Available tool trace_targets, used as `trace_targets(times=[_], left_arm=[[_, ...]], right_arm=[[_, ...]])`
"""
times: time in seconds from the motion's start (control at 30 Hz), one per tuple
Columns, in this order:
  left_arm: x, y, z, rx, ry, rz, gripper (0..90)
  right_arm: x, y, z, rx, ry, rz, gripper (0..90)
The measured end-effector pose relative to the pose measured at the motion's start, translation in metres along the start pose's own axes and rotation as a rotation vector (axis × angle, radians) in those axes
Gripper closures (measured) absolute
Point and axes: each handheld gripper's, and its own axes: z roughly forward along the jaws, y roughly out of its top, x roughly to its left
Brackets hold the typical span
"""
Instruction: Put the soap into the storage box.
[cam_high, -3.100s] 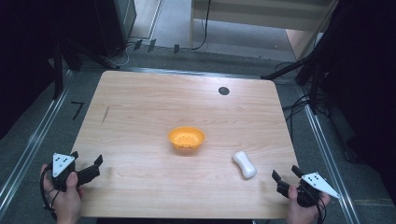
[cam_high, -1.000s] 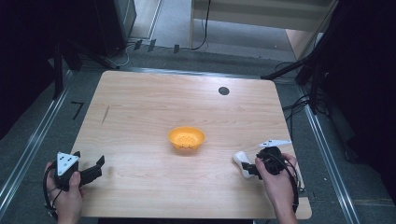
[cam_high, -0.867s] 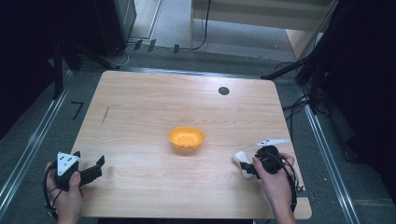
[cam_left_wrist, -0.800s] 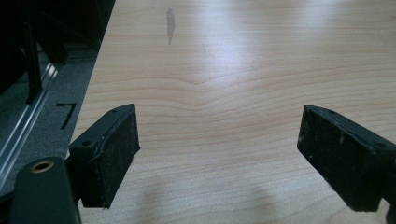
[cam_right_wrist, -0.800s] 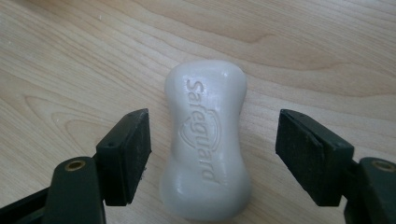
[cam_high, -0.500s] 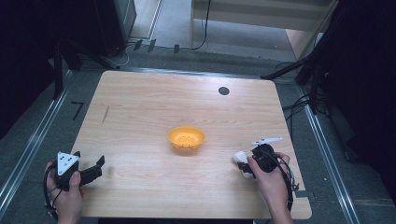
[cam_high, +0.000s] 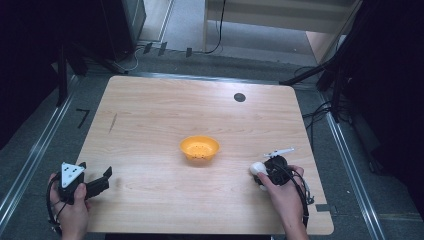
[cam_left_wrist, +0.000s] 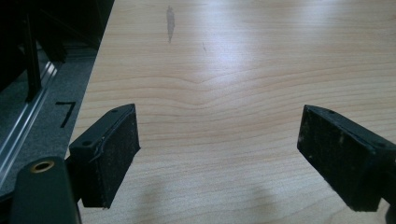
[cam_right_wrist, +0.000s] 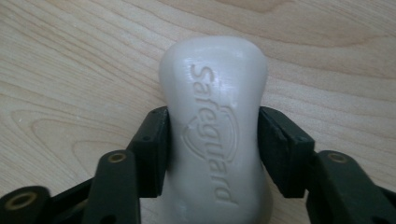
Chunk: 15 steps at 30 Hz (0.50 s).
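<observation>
Right gripper (cam_right_wrist: 212, 154) has just closed across the white soap bar (cam_right_wrist: 215, 126) near the table's (cam_high: 150, 125) right edge — bar's long axis runs along the jaws, orange bowl (cam_high: 199, 148) toward the centre; left gripper (cam_left_wrist: 219, 154) stands spread, empty.

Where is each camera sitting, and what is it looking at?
High view: above the table, looking forward and down; both hands, left claw and right claw near the orange bowl.
Left gripper view: on the left claw, looking along open jaws over bare wood.
Right gripper view: on the right claw, jaws pressed on the white soap.
Shared: high and right gripper views both show the soap.
</observation>
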Motion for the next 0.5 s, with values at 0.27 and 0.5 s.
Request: trace_targets(times=[0.27,0.5], left_arm=[[-0.0016,0.0002,0.0002,0.010,0.006,0.015,13.6],[-0.0017,0.0003,0.0005,0.010,0.007,0.014,13.7]], right_arm=[[0.0073,-0.0019,0.0017,-0.008,-0.052,-0.062,49.7],[0.0070,-0.0019,0.0016,-0.006,-0.048,-0.074,49.8]])
